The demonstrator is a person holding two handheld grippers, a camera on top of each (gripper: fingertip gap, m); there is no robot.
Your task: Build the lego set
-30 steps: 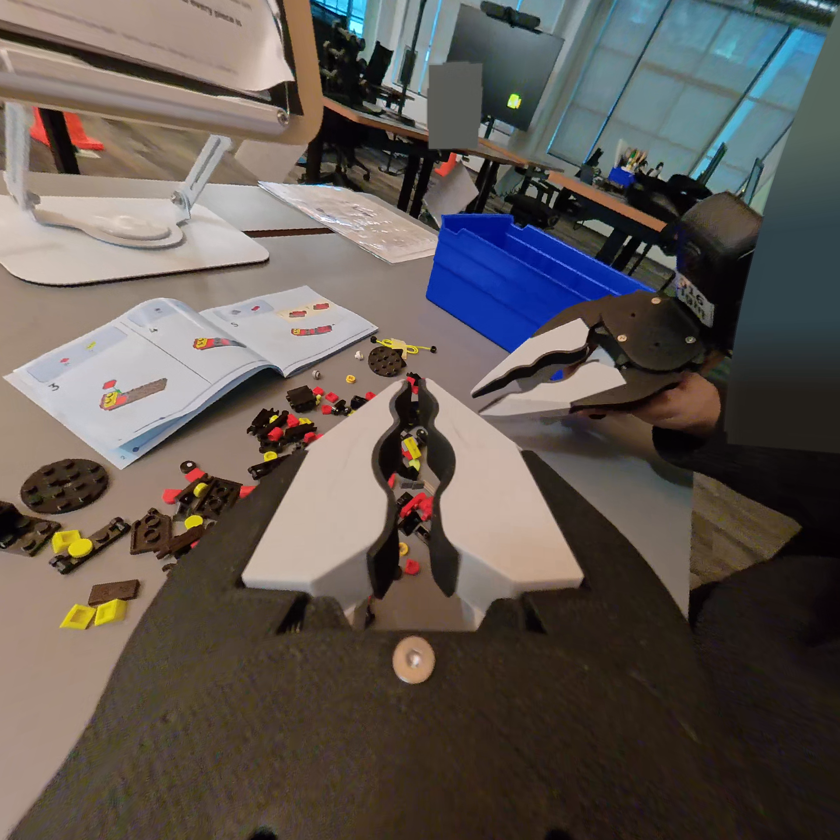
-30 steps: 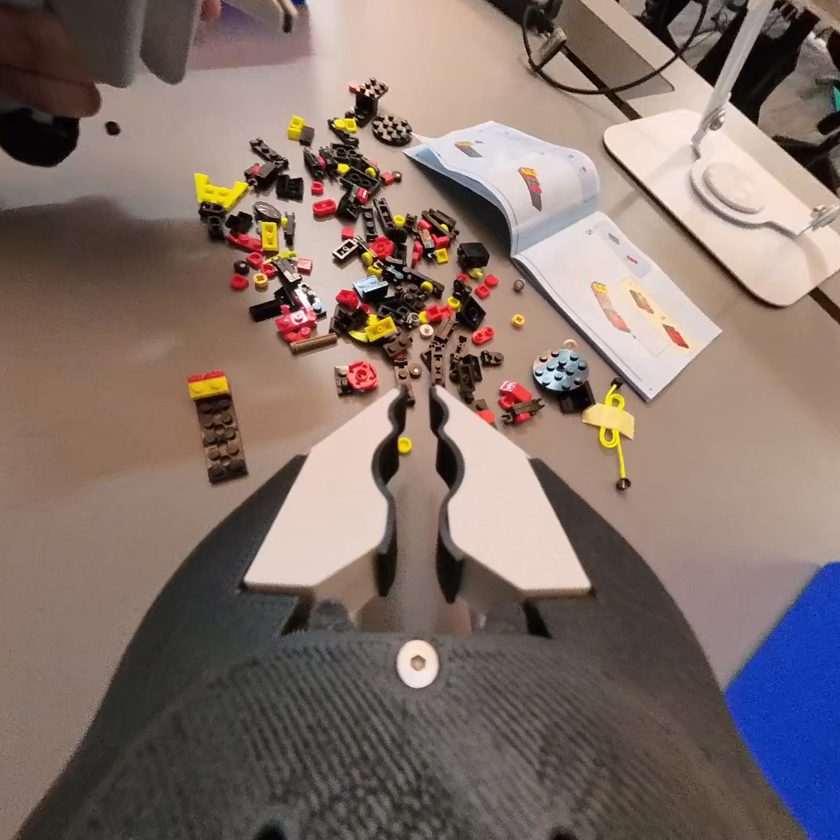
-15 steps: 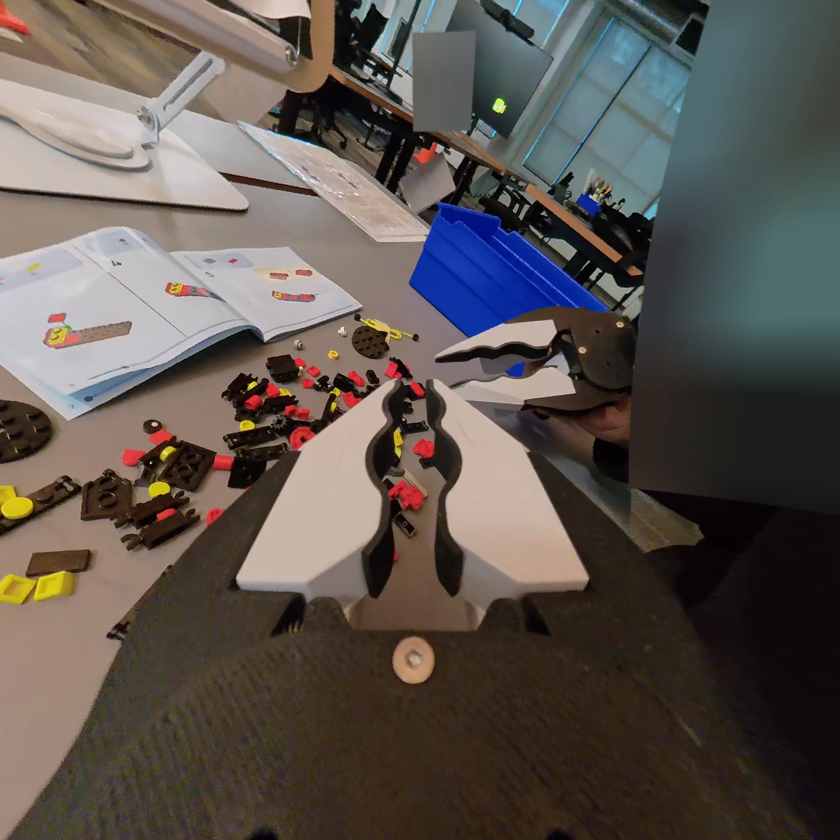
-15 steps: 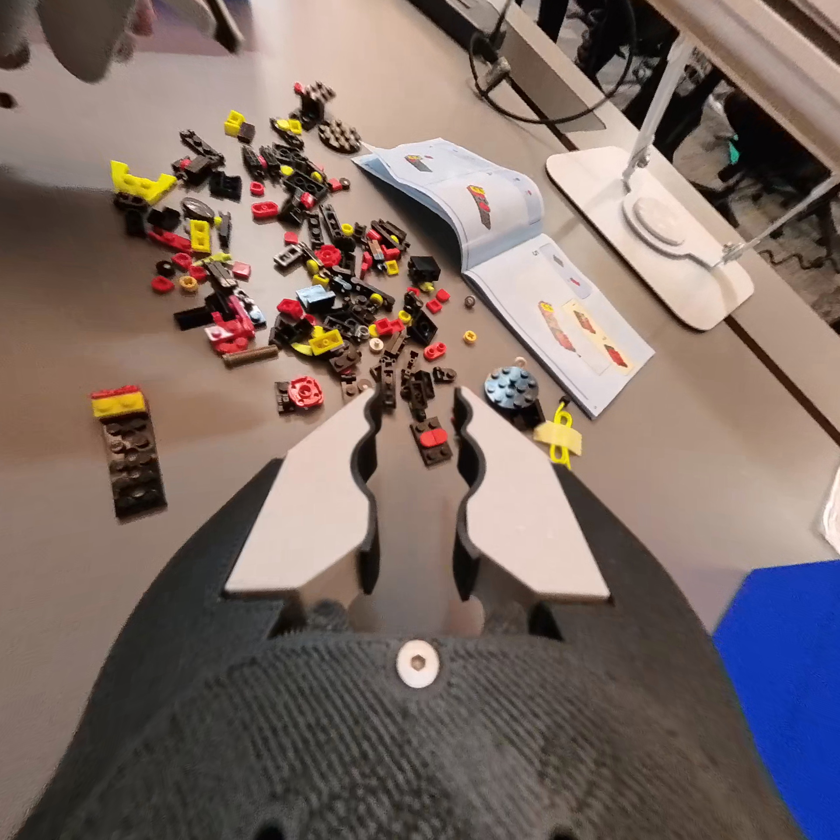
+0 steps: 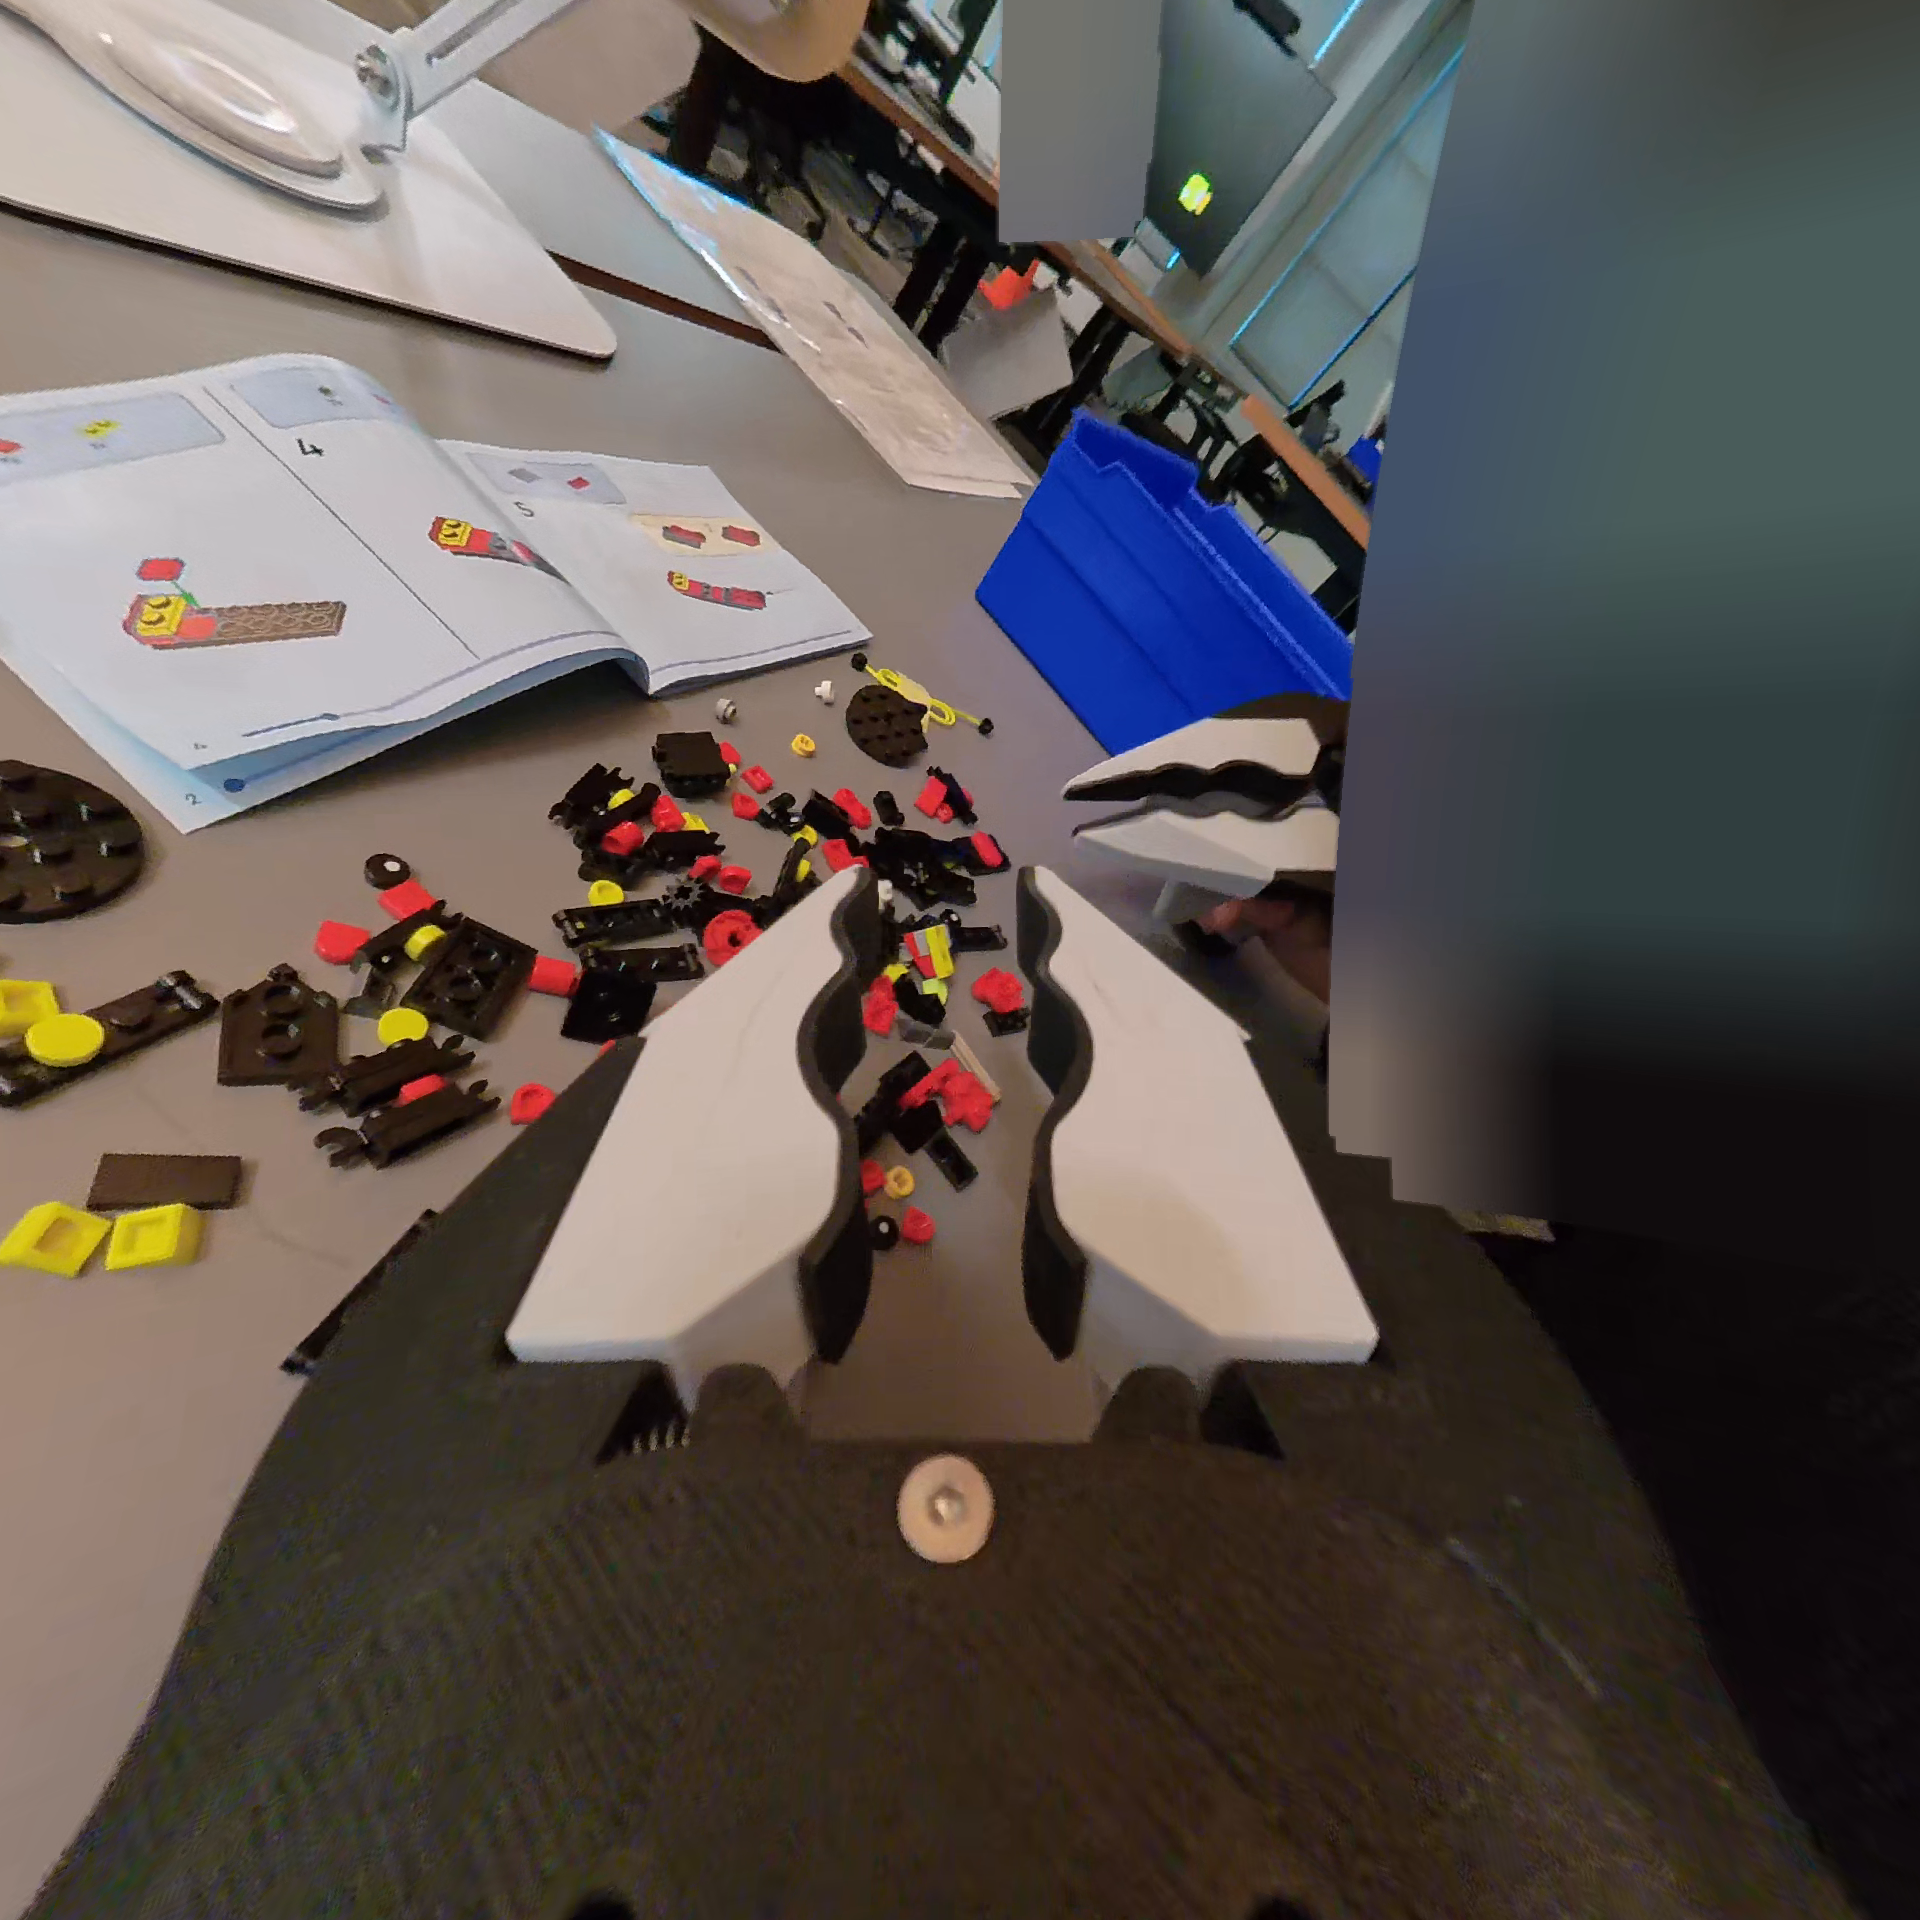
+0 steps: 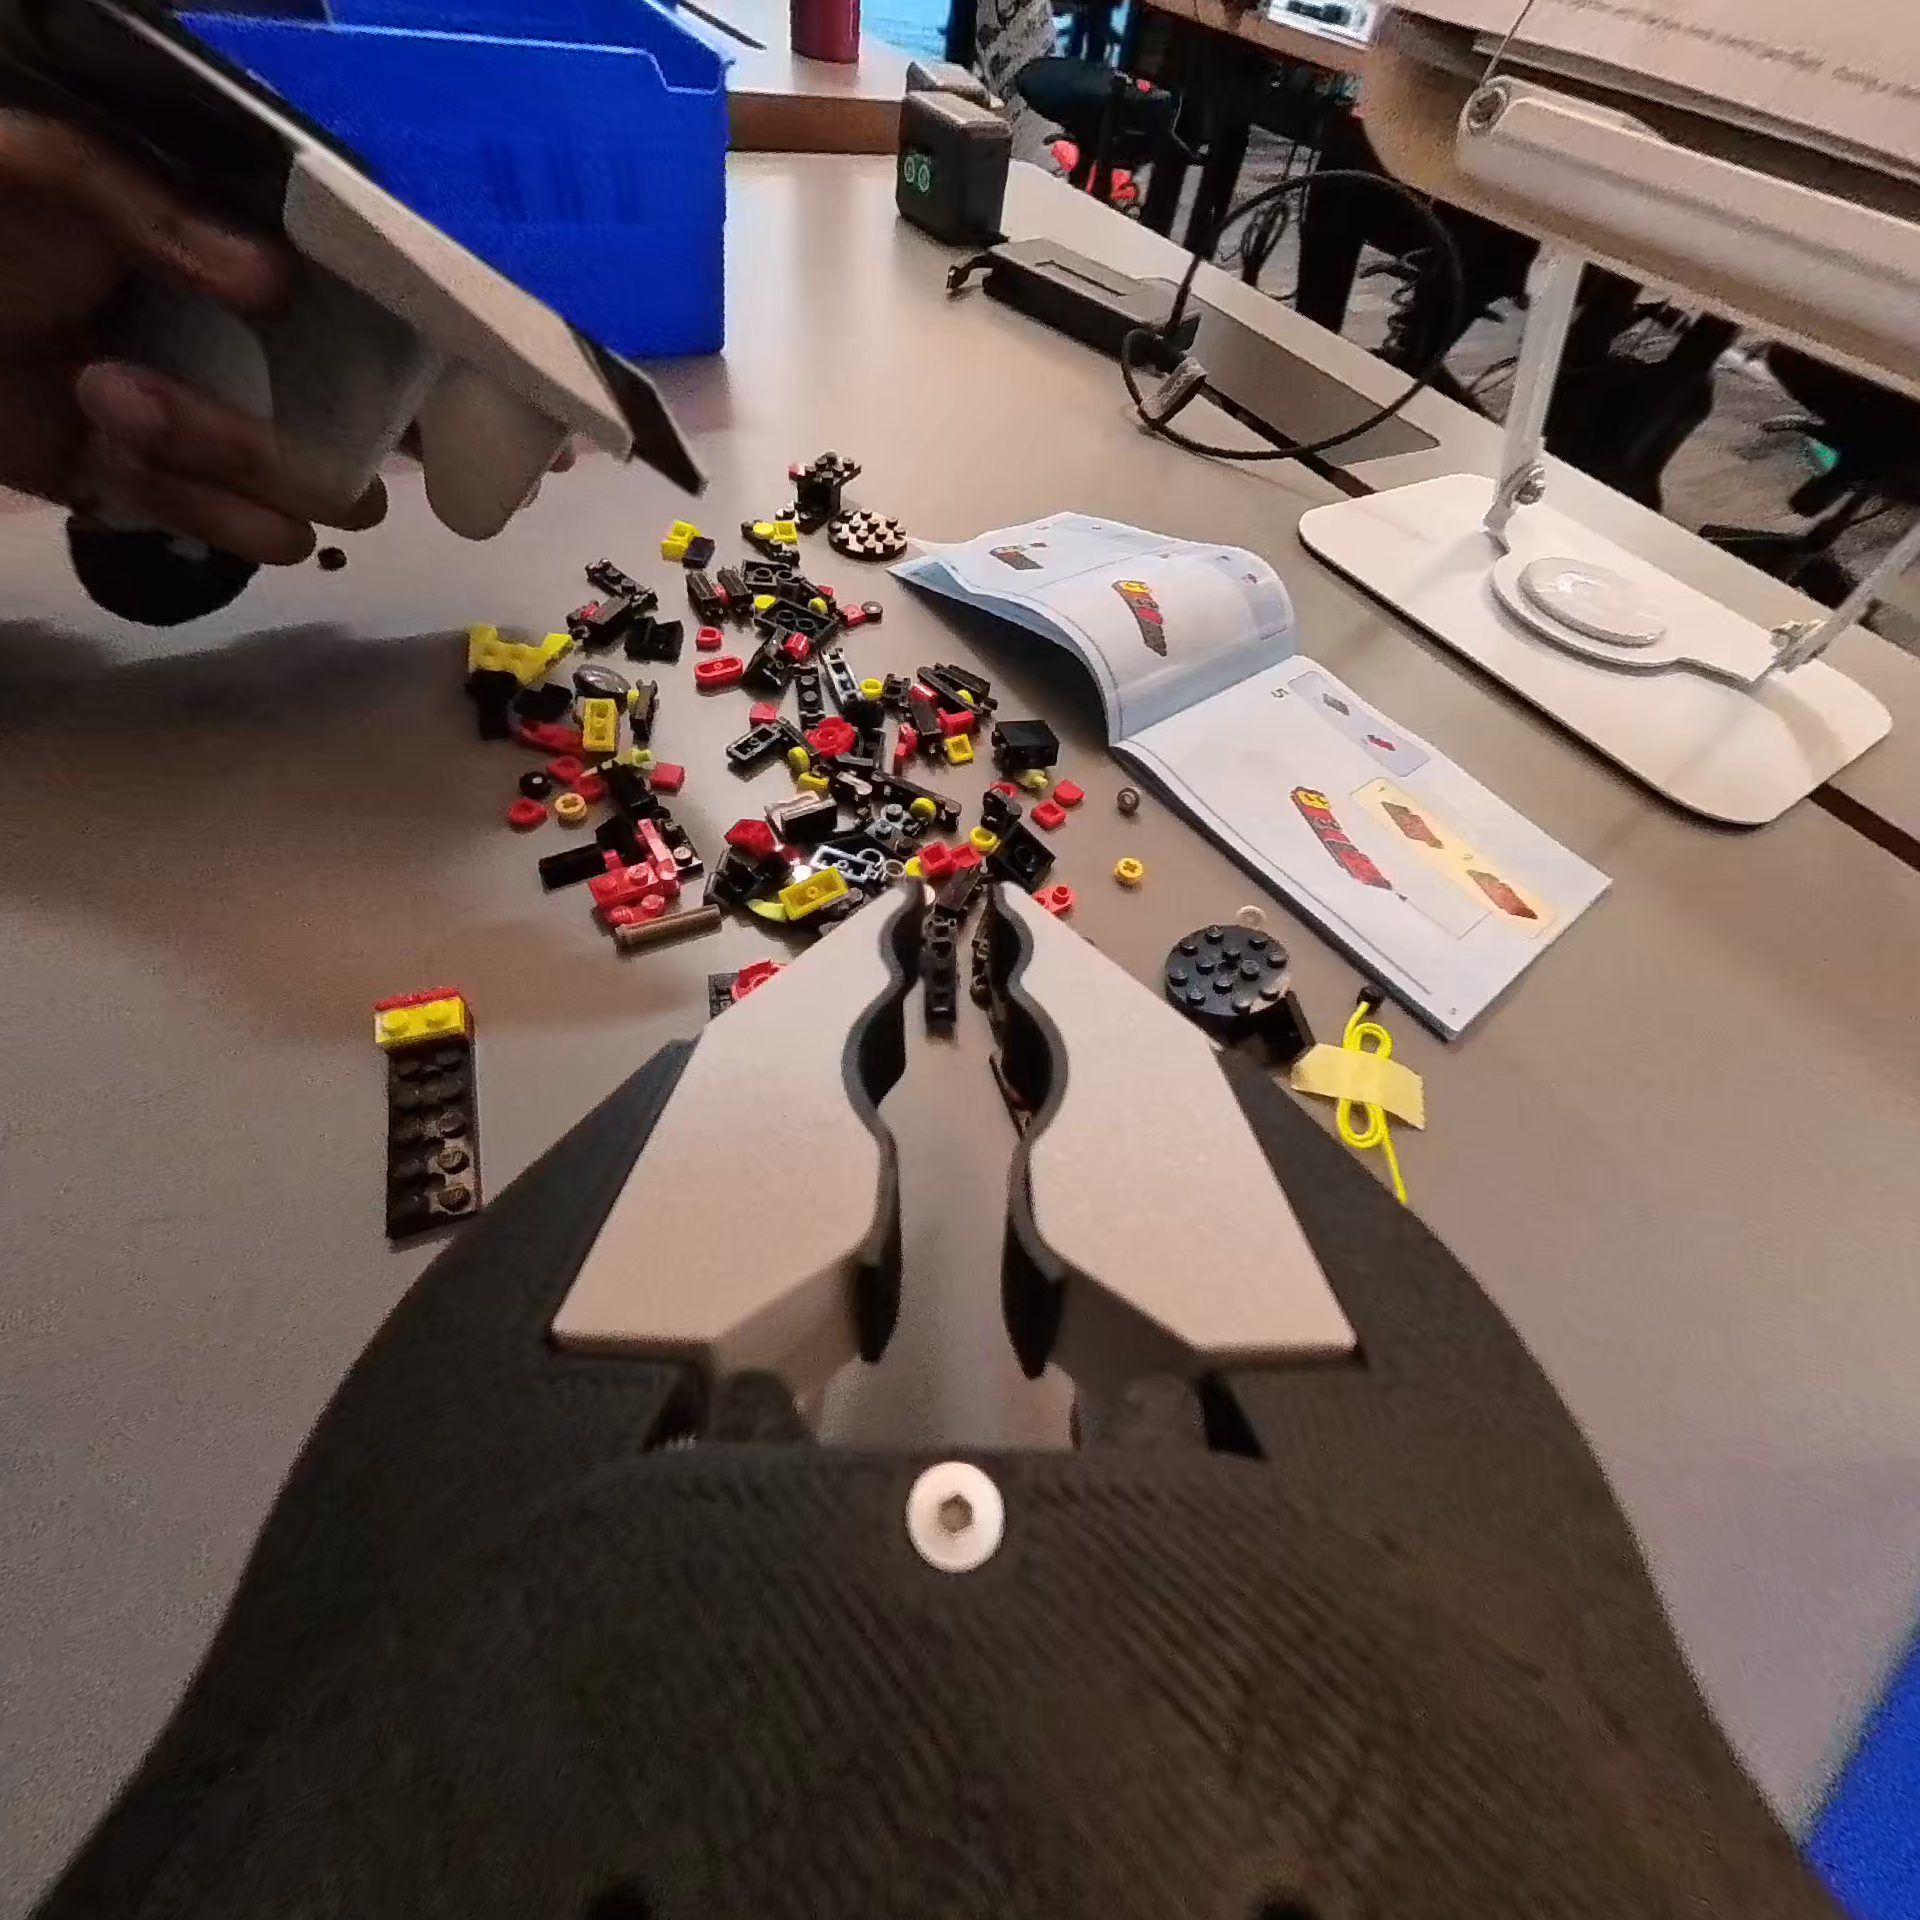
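Observation:
Loose black, red and yellow lego pieces point(image 5: 790, 894) lie in a pile on the grey table point(image 5: 644, 416); the pile also shows in the right wrist view point(image 6: 790, 769). My left gripper point(image 5: 940, 894) is open and empty, low over the pile's near side. My right gripper point(image 6: 956, 904) hovers at the pile's edge with its jaws a narrow gap apart, over a black strip piece point(image 6: 937, 971). It shows empty in the left wrist view point(image 5: 1081, 816). A dark plate with yellow and red bricks point(image 6: 431, 1112) lies apart at the left.
An open instruction booklet point(image 6: 1247, 748) lies beside the pile. A round black plate point(image 6: 1226, 977) and a yellow string point(image 6: 1361, 1091) lie near my right gripper. A blue bin point(image 5: 1143, 603) and a white stand base point(image 6: 1590, 634) stand on the table. Across from one pair of fingers to the other is roughly 12 cm. Measured from the fingertips, the round black plate point(image 6: 1226, 977) is 8 cm or so from the right gripper and 20 cm from the left.
My left gripper has opened wider and moved lower over the pile. My right gripper opened, then narrowed its jaws, and has moved forward to the pile's edge.

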